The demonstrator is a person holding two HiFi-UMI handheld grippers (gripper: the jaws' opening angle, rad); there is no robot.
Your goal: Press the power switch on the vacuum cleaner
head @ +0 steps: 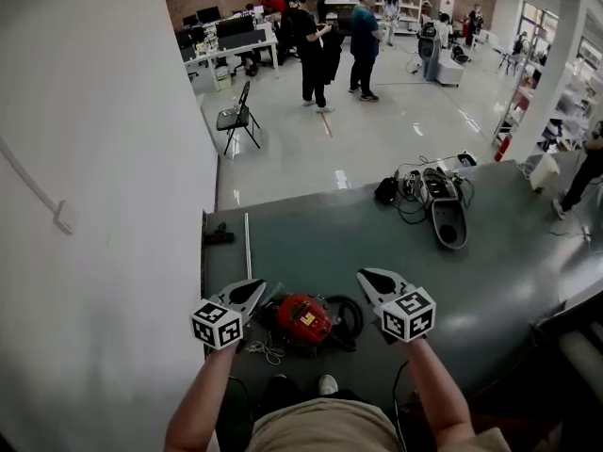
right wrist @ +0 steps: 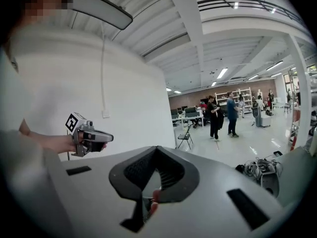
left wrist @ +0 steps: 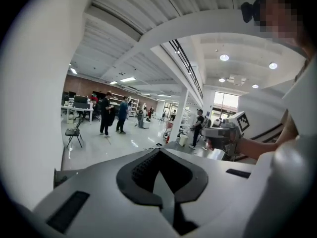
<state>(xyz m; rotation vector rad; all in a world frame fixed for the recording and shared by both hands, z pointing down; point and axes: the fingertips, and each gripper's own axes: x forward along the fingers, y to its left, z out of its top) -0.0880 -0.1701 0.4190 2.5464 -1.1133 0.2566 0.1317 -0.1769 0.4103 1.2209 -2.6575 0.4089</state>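
In the head view a red vacuum cleaner (head: 303,318) lies on the dark green mat (head: 509,281), right below me, with a black hose (head: 350,316) curled at its right side. My left gripper (head: 255,288) hovers just left of the vacuum with its jaws together and nothing in them. My right gripper (head: 369,276) hangs just right of the hose, also shut and empty. Both are held above the vacuum, not touching it. Each gripper view looks level across the room, over closed jaws, at the other gripper: the right gripper (left wrist: 225,133) and the left gripper (right wrist: 91,138).
A white wall (head: 104,158) runs close along the left. A grey and black machine with tangled cables (head: 441,205) lies at the mat's far right. A thin white cord (head: 268,351) trails by the vacuum. A folding chair (head: 237,116) and standing people (head: 311,50) are farther off.
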